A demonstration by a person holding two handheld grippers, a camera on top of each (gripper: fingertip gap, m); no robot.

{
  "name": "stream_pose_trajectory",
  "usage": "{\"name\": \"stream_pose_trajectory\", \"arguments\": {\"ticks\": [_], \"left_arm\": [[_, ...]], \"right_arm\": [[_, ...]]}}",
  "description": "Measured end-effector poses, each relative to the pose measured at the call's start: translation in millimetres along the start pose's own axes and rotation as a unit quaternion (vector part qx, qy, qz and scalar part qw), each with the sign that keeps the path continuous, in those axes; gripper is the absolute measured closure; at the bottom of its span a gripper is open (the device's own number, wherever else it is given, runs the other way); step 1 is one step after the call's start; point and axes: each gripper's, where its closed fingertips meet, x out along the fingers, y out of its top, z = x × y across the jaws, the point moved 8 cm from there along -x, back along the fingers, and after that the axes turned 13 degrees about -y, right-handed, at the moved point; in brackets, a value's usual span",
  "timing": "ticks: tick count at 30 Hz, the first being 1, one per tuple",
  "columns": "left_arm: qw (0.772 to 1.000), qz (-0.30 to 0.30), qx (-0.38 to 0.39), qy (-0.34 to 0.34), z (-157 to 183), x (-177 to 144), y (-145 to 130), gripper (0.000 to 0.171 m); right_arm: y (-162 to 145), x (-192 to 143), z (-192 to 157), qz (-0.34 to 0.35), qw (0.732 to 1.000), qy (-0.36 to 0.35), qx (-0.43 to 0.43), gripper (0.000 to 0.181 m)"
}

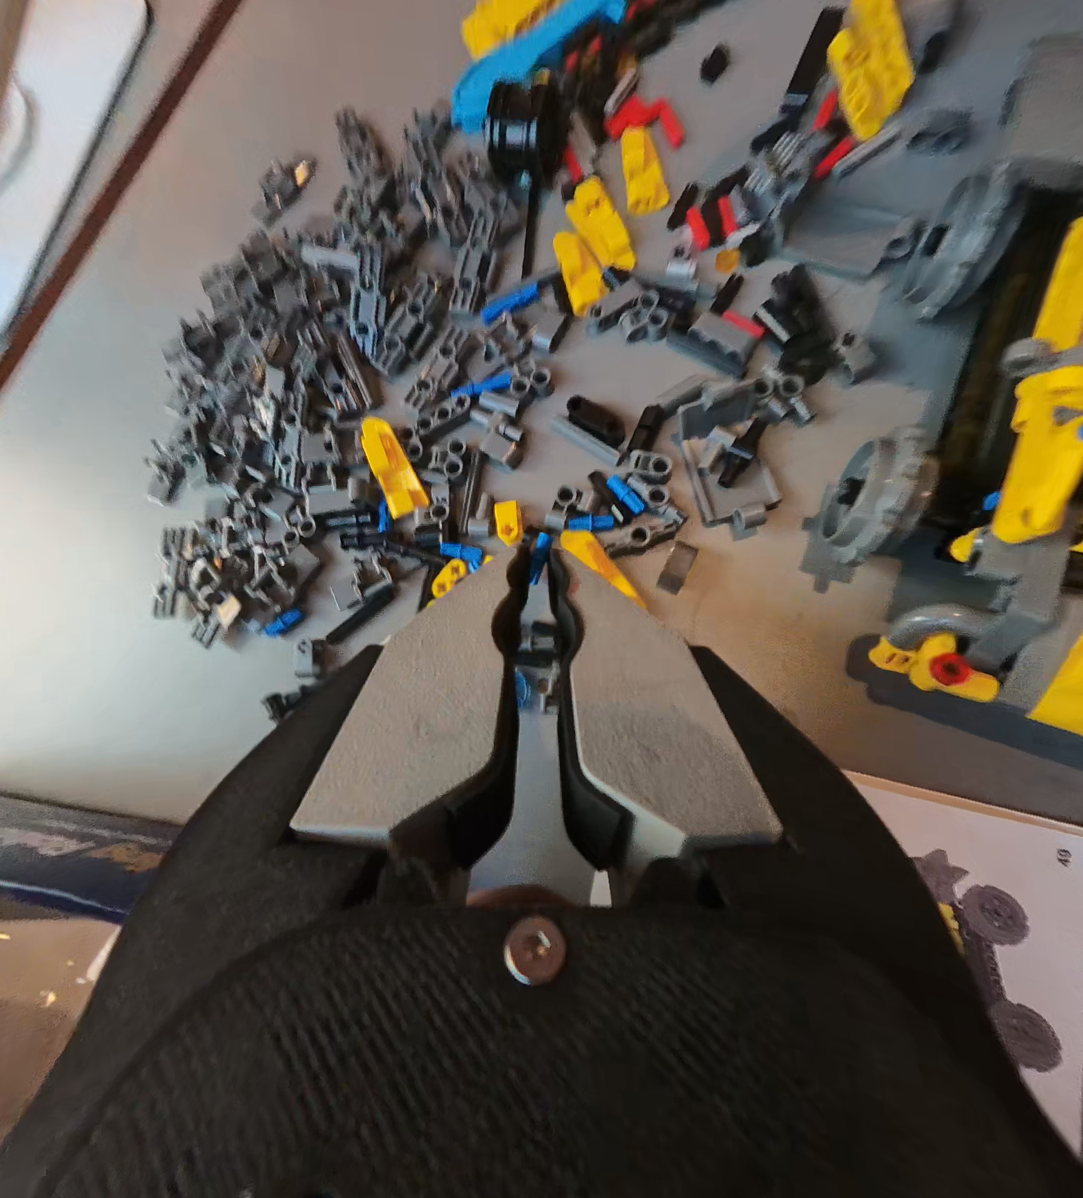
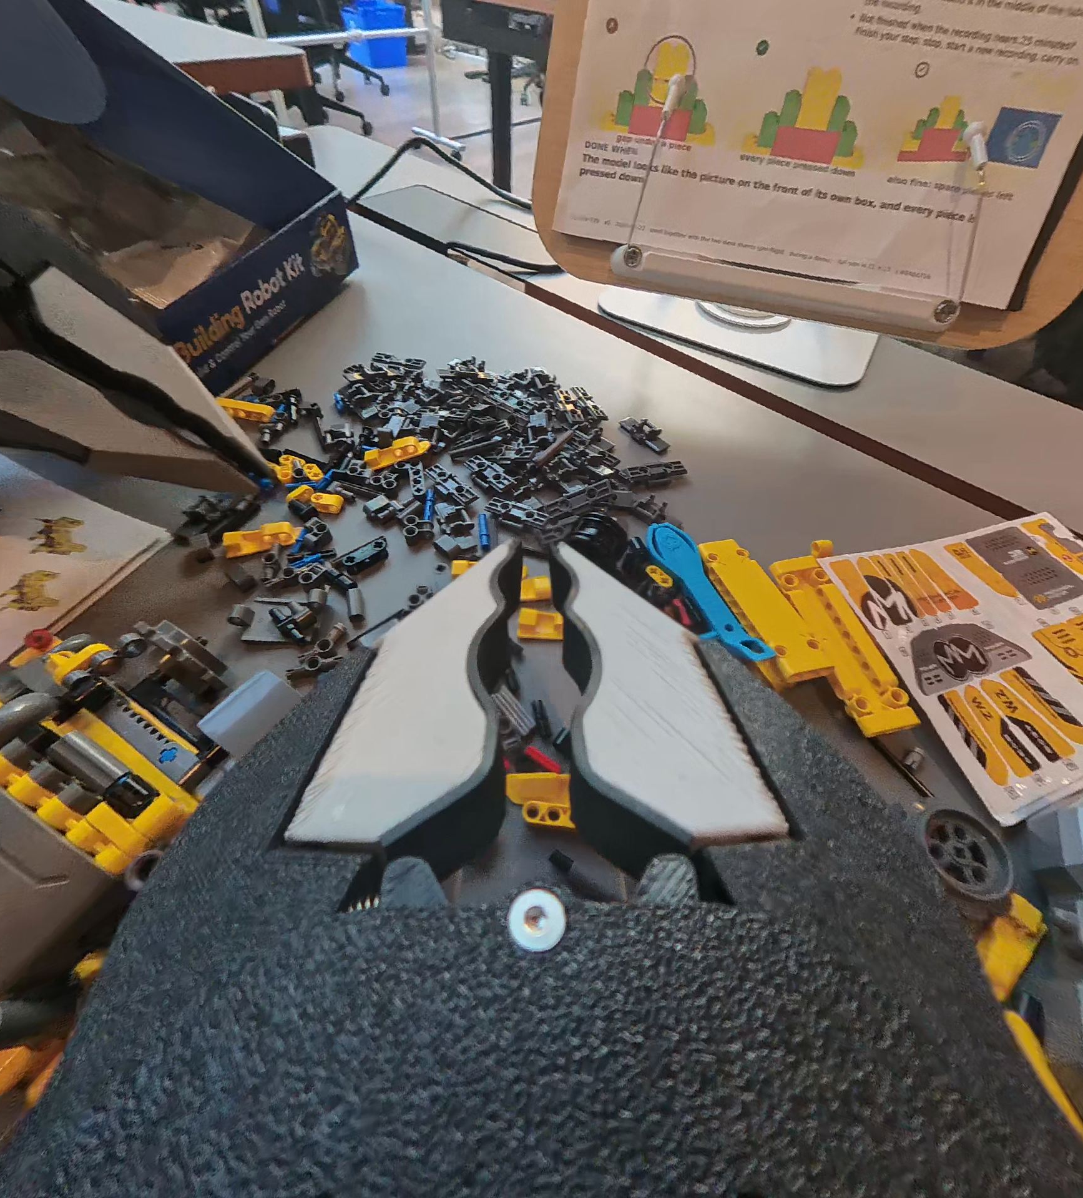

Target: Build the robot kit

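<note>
My left gripper (image 1: 536, 556) points down at a spread of small building pieces on a grey table (image 1: 71, 583). Its jaws are closed on a small blue pin (image 1: 542, 548) at the near edge of the loose pieces. It also shows in the right wrist view (image 2: 247, 473), its tip among yellow and blue pieces. My right gripper (image 2: 536, 550) hovers over the table with a narrow gap between its tips and nothing in it. Yellow beams (image 2: 538, 622) lie beneath it. The pile of dark grey pieces (image 2: 493, 441) lies just beyond.
A partly built yellow and grey model (image 2: 71, 765) stands at the left, also seen in the left wrist view (image 1: 1044, 454). A blue tool (image 2: 694, 583), long yellow beams (image 2: 811, 648) and a sticker sheet (image 2: 992, 655) lie right. A kit box (image 2: 253, 305), booklet (image 1: 1012, 940) and sheet stand (image 2: 817, 129) surround them. There is about 15 centimetres between the tips of the two grippers.
</note>
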Motion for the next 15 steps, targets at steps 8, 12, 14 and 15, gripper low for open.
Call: {"name": "stream_pose_trajectory", "arguments": {"ticks": [8,12,14,15], "left_arm": [[0.947,0.219,0.236,0.019,54,-36,42,0.171],[0.922,0.232,0.302,0.074,73,-39,51,0.171],[0.913,0.228,0.322,0.1,78,-39,52,0.171],[0.909,0.227,0.331,0.111,80,-39,53,0.171]], "right_arm": [[24,-30,-54,0.093,0.95,0.297,0.005,0.176],[19,-26,-71,0.07,0.957,0.277,-0.055,0.174],[21,-29,-70,0.08,0.954,0.286,-0.046,0.173],[23,-30,-69,0.086,0.954,0.285,-0.04,0.173]]}}
